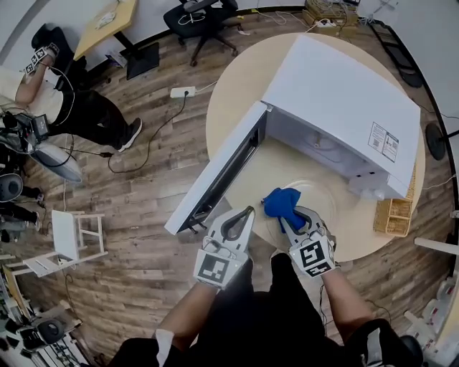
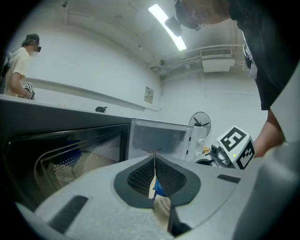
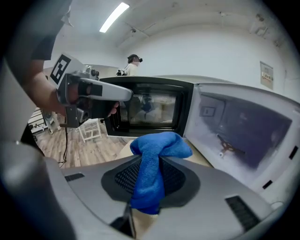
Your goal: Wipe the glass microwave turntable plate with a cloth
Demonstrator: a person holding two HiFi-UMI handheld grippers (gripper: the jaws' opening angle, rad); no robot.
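The glass turntable plate [image 1: 324,203] lies flat on the round table [image 1: 237,93], in front of the open white microwave [image 1: 344,100]. A bunched blue cloth [image 1: 281,202] rests over the plate's left part. My right gripper [image 1: 287,216] is shut on it, and in the right gripper view the cloth [image 3: 154,159] bulges out above the jaws of the right gripper [image 3: 150,164]. My left gripper [image 1: 249,212] hangs just left of the plate by the microwave door [image 1: 222,172], jaws shut with nothing seen between them. In its own view the left gripper [image 2: 154,157] points at the microwave cavity [image 2: 159,138].
A wicker basket [image 1: 393,215] stands on the table right of the microwave. On the wooden floor are a power strip [image 1: 182,92] with its cable, a white stool [image 1: 75,236] and an office chair [image 1: 204,18]. A person [image 1: 64,100] stands at far left.
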